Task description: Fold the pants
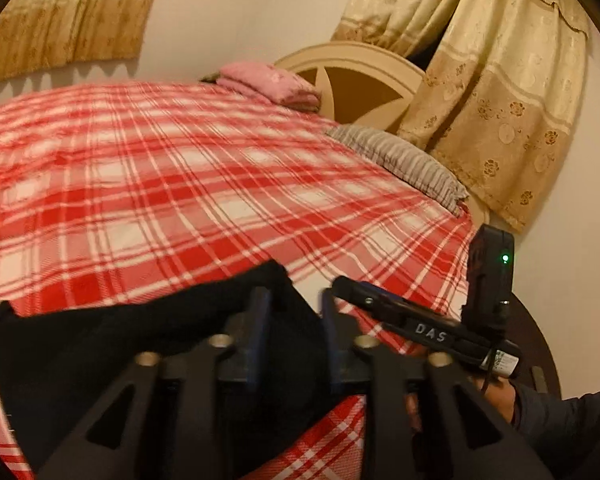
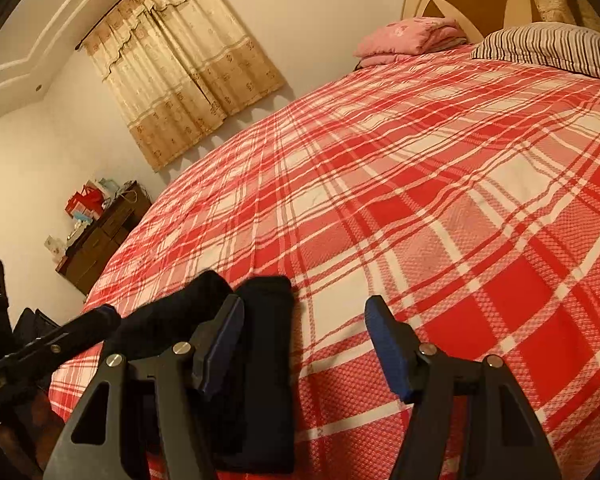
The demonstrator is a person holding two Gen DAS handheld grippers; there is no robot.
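Black pants (image 1: 120, 332) lie near the front edge of a bed with a red and white plaid cover (image 1: 180, 184). My left gripper (image 1: 294, 300) has its blue-padded fingers close together with black pants cloth between them, lifting part of it. In the right wrist view the pants (image 2: 266, 340) appear as a narrow folded strip with a raised fold on the left. My right gripper (image 2: 304, 312) is open and empty, its left finger (image 2: 224, 340) over the pants, its right finger (image 2: 388, 344) over bare cover. The right gripper (image 1: 400, 316) also shows in the left wrist view.
A folded pink blanket (image 1: 272, 84) and a striped pillow (image 1: 408, 164) lie at the head of the bed by a cream headboard (image 1: 360, 68). Curtains (image 1: 500, 80) hang behind. A dark dresser (image 2: 104, 232) with boxes stands by the far wall.
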